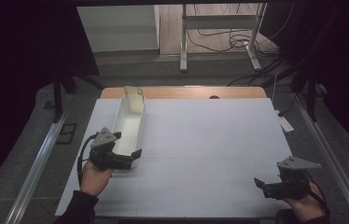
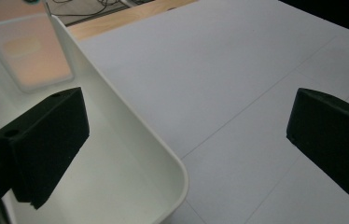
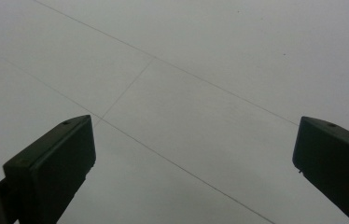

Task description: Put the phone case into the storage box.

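White bin (image 1: 128, 126) rim between left claw (image 1: 127, 158) jaws (spread wide).

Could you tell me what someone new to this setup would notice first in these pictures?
A long white tray lies at the table's left, and the left gripper straddles its near wall with open jaws, one inside, one outside. The right gripper sits open at the near right over the bare grey mat.

Open white mat (image 1: 200, 140) right of the long white bin (image 1: 128, 128).
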### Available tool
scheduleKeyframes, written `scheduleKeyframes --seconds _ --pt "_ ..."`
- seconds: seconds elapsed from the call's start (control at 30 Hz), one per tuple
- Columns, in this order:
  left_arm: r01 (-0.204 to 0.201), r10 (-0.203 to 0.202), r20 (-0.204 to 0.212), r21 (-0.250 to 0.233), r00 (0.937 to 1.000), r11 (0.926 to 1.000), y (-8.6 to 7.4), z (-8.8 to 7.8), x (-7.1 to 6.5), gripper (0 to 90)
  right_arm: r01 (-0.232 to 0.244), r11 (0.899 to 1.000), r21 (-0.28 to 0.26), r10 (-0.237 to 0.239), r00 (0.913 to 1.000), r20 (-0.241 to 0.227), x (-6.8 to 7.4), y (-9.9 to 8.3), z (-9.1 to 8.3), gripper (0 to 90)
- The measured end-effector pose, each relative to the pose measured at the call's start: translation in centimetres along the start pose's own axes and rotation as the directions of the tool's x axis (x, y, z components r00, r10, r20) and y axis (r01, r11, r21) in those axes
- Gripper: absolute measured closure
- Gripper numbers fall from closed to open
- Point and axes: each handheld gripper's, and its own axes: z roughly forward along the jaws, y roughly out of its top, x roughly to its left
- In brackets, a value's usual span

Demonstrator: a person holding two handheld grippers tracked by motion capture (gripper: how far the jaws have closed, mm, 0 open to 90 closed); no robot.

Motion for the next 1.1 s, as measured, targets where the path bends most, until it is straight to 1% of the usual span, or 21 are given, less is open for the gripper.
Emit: scheduleKeyframes --seconds 0.27,0.6,0.9,1.1 --pt "0.009 -0.009 -0.012 0.0 0.9999 1.0 -0.7 -1.1 -0.3 0.0 0.001 1.0 0.004 -0.001 1.0 0.0 0.0 0.0 0.0 0.0" --pt "0.025 -0.025 -0.035 -0.01 0.9991 0.9996 -1.6 -2.6 -0.1 0.0 0.002 1.0 0.006 -0.002 1.0 0.002 0.0 0.0 0.1 0.0" --pt "0.039 -0.04 -0.051 -0.014 0.9979 0.9991 -2.6 -3.8 -0.4 0.0 0.005 1.0 0.012 -0.005 1.0 0.003 0.1 0.0 0.1 0.0" --pt "0.045 -0.045 -0.066 -0.006 0.9968 0.999 -3.4 -4.6 -0.6 0.0 0.008 1.0 0.015 -0.008 1.0 0.002 0.2 0.1 0.2 0.0"
